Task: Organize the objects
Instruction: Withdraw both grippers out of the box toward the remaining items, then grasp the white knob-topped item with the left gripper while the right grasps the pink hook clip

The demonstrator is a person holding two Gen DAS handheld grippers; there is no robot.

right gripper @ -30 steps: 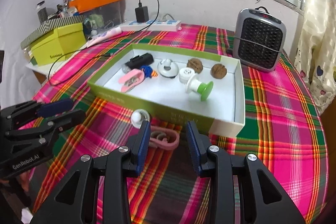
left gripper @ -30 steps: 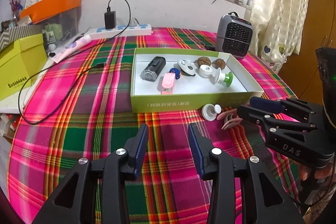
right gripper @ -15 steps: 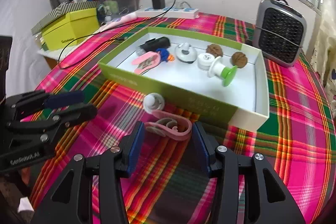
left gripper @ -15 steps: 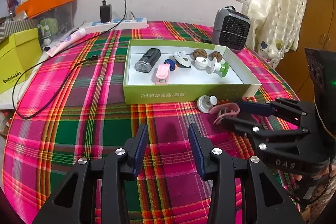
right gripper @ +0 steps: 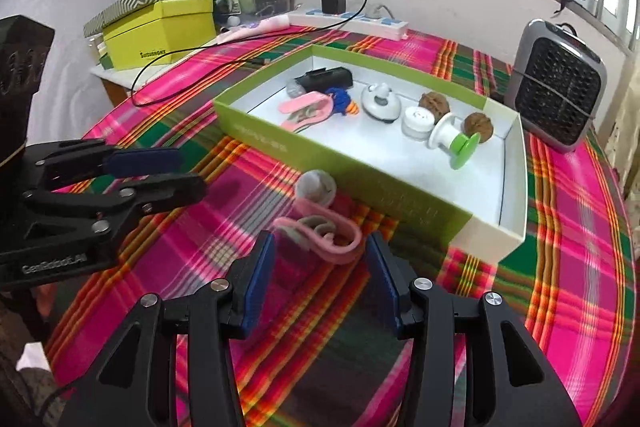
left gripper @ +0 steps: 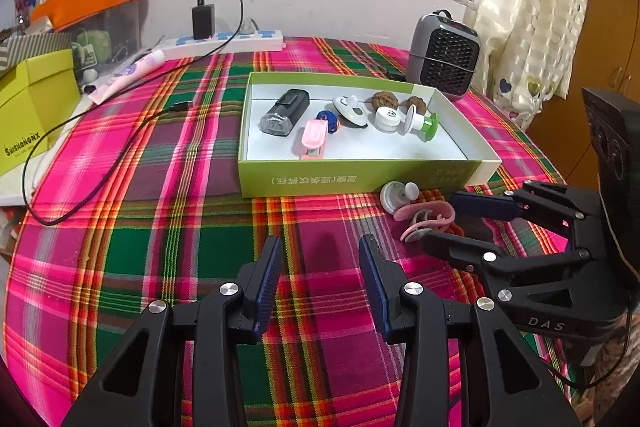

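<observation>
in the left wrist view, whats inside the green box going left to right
black bike light → pink clip → blue toy → white round gadget → white cap → green-ended spool

Black tool (right gripper: 318, 261), blue pads (right gripper: 260, 277), silver screws.

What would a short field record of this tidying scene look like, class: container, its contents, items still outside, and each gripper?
container: green box, open, on plaid tablecloth
contents: black light, pink clip, two walnuts, green-ended spool, white case
outside: pink clamp and white knob, in front of the box
left gripper: open, empty, over cloth
right gripper: open, jaws just widened, either side of the pink clamp, not gripping
</observation>
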